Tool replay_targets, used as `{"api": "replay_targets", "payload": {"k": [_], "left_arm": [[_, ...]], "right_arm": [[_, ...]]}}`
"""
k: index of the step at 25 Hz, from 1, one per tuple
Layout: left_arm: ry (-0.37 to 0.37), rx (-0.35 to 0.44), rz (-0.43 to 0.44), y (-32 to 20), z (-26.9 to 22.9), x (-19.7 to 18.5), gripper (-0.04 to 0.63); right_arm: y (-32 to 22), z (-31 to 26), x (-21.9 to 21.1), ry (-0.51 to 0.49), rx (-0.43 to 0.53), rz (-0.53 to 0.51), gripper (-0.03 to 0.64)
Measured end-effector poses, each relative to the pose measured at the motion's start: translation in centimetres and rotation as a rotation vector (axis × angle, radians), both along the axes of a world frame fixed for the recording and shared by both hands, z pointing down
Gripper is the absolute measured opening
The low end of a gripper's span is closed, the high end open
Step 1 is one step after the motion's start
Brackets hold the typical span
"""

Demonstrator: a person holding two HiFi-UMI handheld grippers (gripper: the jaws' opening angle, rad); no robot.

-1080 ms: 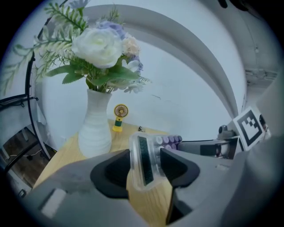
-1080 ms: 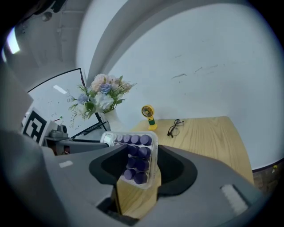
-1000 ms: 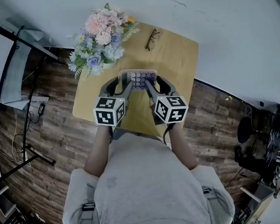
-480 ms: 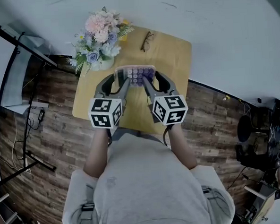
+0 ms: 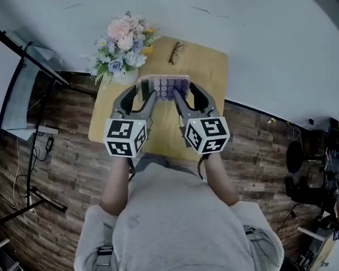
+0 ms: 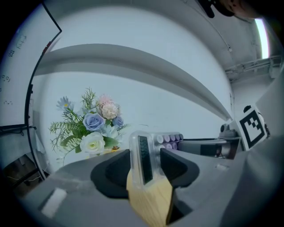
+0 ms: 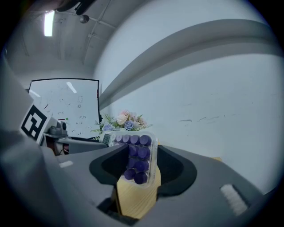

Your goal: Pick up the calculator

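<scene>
observed: a clear-cased rectangular calculator with round purple keys (image 5: 165, 87) is clamped from both ends, keys facing up, over the far half of the light wooden square table (image 5: 208, 66). the left gripper (image 5: 148, 93) is pinched on the calculator's display end; in the left gripper view its dark pads (image 6: 116, 170) press both sides of that end (image 6: 143, 157), which stands at 12 o'clock from the gripper body (image 6: 144, 172). the right gripper (image 5: 182, 93) is likewise closed on the keypad end; in the right gripper view the purple keys (image 7: 137, 159) sit directly between the jaws (image 7: 137, 178), again at 12 o'clock. the two grippers converge on the calculator from 7 and 5 o'clock in the head view, so it spans the gap between their tips. both gripper views show it against the pale wall, with a patch of tabletop under it; contact with the table cannot be confirmed. a mixed pink, blue and white flower bouquet (image 5: 121, 43) stands at 10 o'clock from the calculator, and dark-framed eyeglasses (image 5: 174, 50) lie at 1 o'clock, apart from it.
</scene>
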State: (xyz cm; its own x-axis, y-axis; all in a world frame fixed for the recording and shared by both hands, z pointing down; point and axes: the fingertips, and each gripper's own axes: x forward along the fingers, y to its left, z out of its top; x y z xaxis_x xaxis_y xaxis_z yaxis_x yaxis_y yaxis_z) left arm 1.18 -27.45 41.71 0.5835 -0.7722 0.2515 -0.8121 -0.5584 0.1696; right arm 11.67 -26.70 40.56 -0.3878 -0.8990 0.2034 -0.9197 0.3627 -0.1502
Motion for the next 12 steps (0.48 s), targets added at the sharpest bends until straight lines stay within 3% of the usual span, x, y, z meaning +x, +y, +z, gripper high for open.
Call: {"api": "replay_targets", "payload": {"k": [12], "left_arm": [[0.002,0.121,0.004,2.2,-4.2,0.1,0.219]], "right_arm": [[2.4,-4.5,0.0,0.041,0.132,0.007,0.202]]}}
